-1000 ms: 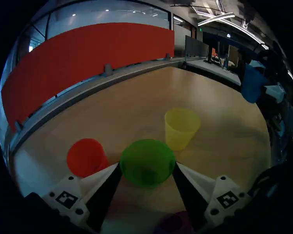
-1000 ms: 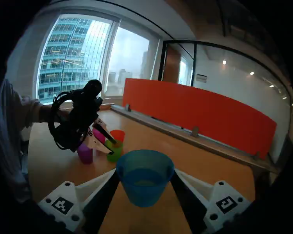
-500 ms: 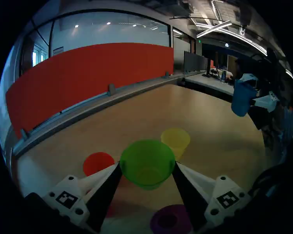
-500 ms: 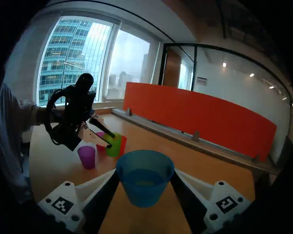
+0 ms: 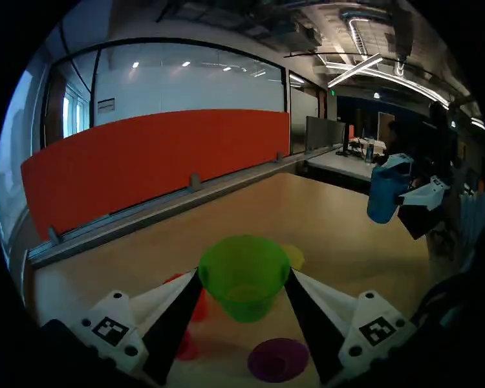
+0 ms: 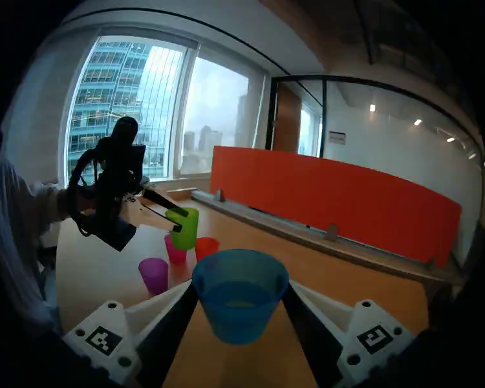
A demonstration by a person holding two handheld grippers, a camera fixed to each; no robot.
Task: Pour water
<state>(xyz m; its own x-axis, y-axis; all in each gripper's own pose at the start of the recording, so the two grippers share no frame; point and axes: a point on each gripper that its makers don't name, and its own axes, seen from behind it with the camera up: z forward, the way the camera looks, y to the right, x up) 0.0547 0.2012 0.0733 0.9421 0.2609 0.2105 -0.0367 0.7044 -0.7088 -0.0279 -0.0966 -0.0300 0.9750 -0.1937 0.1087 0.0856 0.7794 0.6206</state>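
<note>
My left gripper (image 5: 242,277) is shut on a translucent green cup (image 5: 244,278), held upright in the air above the wooden table (image 5: 346,239). From the right gripper view, the left gripper (image 6: 175,216) and the green cup (image 6: 185,227) hang at the left, above the other cups. My right gripper (image 6: 239,289) is shut on a blue cup (image 6: 239,297) with some water in its bottom, held upright. In the left gripper view that blue cup (image 5: 385,194) floats at the right with the right gripper (image 5: 416,196) behind it.
On the table below stand a purple cup (image 5: 278,359), a red cup (image 5: 200,304) and a yellow cup (image 5: 295,255), half hidden. The right gripper view shows a purple cup (image 6: 154,275), pink cup (image 6: 173,249) and red cup (image 6: 205,247). An orange divider (image 6: 346,194) lines the far edge. A sleeve (image 6: 19,258) is at the left.
The left gripper has lifted the green cup higher above the table, so the standing cups sank in its view. The blue cup stays held upright and sits nearer the green one.
</note>
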